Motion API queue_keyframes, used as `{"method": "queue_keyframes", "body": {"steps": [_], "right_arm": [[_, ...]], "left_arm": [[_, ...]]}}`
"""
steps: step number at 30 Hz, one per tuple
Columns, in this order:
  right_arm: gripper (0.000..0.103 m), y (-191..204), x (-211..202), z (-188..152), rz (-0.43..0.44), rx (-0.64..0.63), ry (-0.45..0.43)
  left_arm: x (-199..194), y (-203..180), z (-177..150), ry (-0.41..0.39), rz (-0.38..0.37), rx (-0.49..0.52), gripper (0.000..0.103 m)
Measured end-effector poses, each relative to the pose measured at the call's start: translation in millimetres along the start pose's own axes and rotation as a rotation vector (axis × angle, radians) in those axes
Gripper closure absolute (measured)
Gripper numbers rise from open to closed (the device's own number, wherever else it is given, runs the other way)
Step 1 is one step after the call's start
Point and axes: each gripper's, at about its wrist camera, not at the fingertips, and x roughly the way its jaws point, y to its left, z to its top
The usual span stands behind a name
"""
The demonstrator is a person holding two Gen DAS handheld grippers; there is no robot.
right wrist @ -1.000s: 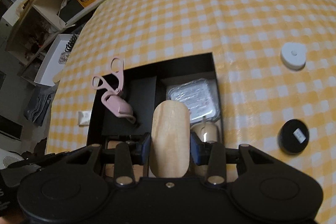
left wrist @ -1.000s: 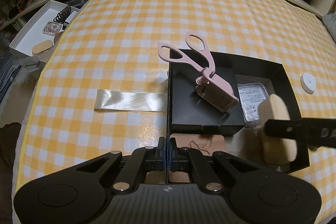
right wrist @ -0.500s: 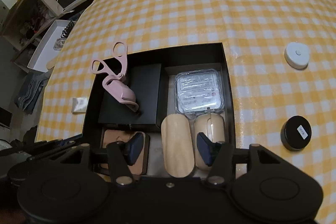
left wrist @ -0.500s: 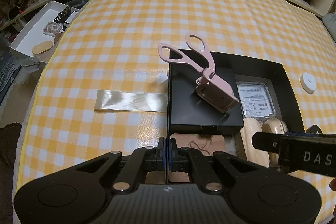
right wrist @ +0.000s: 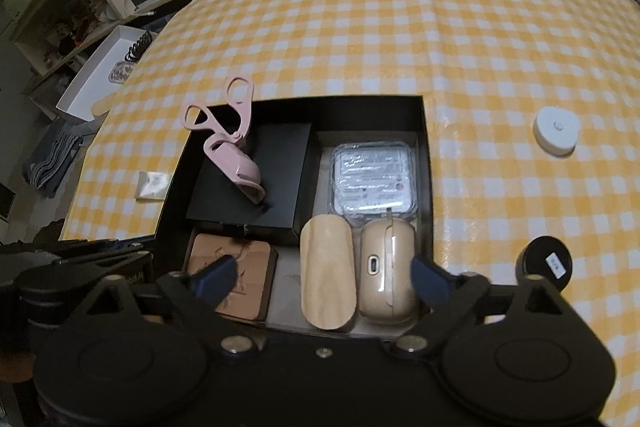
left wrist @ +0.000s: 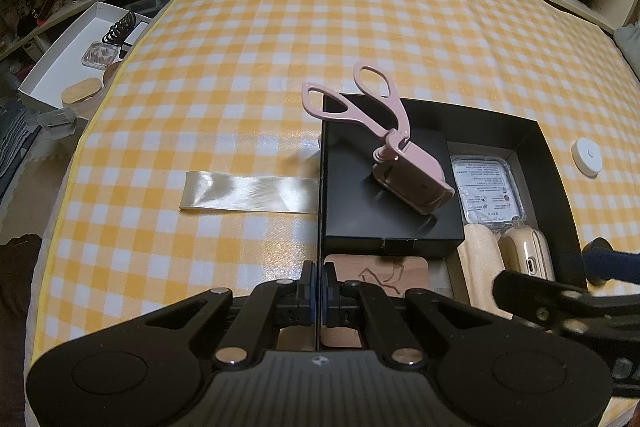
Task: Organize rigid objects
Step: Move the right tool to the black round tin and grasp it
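Observation:
An open black box on the yellow checked cloth holds a smaller black box with a pink eyelash curler on it. It also holds a clear plastic case, a wooden coaster, a wooden oval piece and a beige case. My right gripper hangs over the box's near end, its jaws opening wide. The oval piece and beige case lie free between the fingers. My left gripper is shut on the black box's left wall.
Right of the box lie a white round disc and a black round jar. A satin ribbon strip lies to its left. A white tray of small items sits off the table's left edge; shelves line the back.
The right gripper lowered the wooden oval piece into the box beside the beige case, let go and spread its jaws wide. The left gripper has not moved.

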Motion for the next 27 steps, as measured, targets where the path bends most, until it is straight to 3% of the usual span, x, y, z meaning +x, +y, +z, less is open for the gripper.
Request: {"method": "queue_keyframes", "body": {"steps": [7,15,23,27], "right_arm": [[0.000,-6,-22,-1,0.001,-0.036,-0.068],[0.000,-28,-65,5,-0.021,-0.058,-0.213],[0.000,-67,-89,7,-0.195,-0.139,-0.337],[0.000,-86,-90,4,-0.251,-0.178,-0.355]], "left_arm": [[0,0,0,0.000,0.000,0.000,0.100],[0,0,0,0.000,0.000,0.000,0.100],[0,0,0,0.000,0.000,0.001,0.101],[0,0,0,0.000,-0.001,0.000,0.101]]}}
